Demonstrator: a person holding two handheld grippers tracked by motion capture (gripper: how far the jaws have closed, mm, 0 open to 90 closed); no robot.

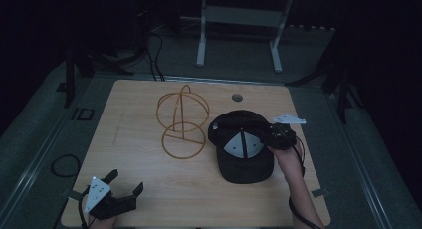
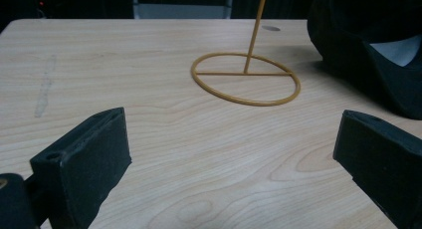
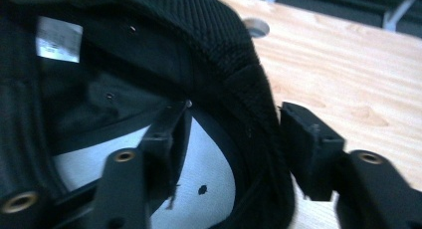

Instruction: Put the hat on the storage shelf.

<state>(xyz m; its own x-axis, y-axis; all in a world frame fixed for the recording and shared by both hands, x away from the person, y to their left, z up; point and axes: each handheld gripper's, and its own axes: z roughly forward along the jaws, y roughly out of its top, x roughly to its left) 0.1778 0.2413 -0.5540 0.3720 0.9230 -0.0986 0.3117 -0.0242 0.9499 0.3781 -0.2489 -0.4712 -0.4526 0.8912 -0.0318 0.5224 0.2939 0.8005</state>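
My right gripper (image 1: pixel 272 135) straddles the rim of the black cap (image 1: pixel 243 148), one jaw inside, one outside, not yet closed on it. The cap lies upside down beside the wire stand (image 1: pixel 182 120). My left gripper (image 1: pixel 122 184) hovers, jaws wide, at the table's (image 1: pixel 149 199) near-left corner.

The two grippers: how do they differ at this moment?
The left gripper is near the table's front left corner, fingers wide apart with nothing between them. The right gripper is at the cap, one finger inside and one outside its side wall, which they do not visibly pinch yet. Both are black and held in a hand.
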